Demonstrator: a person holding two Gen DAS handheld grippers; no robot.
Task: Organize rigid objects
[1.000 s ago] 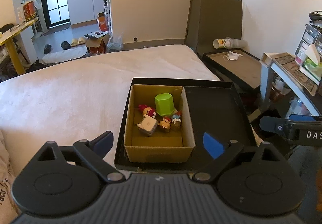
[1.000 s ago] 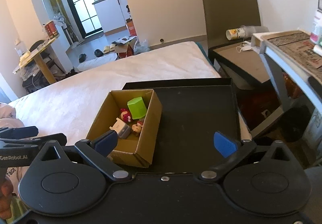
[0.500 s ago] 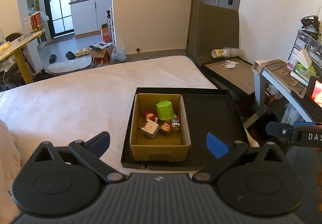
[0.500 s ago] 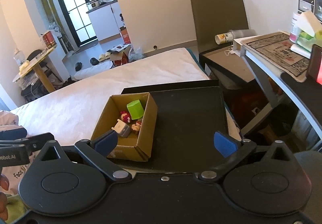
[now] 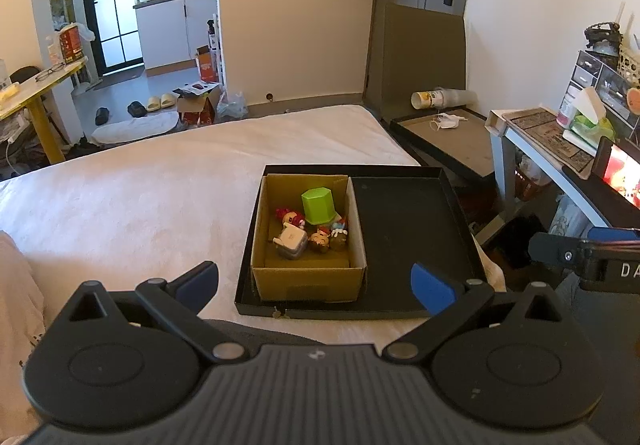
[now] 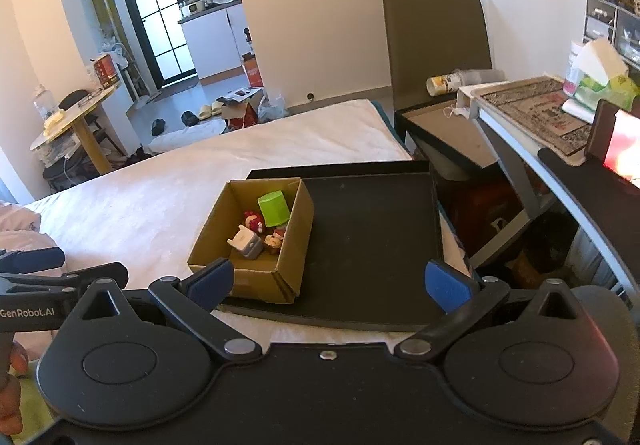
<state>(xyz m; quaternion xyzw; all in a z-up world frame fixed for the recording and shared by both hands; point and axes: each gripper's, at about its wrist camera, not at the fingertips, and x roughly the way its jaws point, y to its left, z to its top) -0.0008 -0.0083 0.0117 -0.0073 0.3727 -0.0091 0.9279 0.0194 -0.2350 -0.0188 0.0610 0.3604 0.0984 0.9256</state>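
Cardboard box (image 5: 308,277) in black tray (image 5: 404,213), toys inside

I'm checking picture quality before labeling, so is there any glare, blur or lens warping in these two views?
Left wrist view: sharp, strong fisheye bending at the walls, red glare at the right edge, cardboard box evenly lit. Right wrist view: same warping, bright glare by the desk, box interior partly shadowed.

Ahead of the left hand-held gripper (image 5: 314,281) the cardboard box (image 5: 308,279) stands open-topped, its walls ringing the crowded toys, the tall green block (image 5: 318,206) at the far end. Right of it, the black tray (image 5: 404,233) floor lies bare, straight ahead of the right hand-held gripper (image 6: 328,281). Further right, the counter (image 6: 532,149) edge hems things in.
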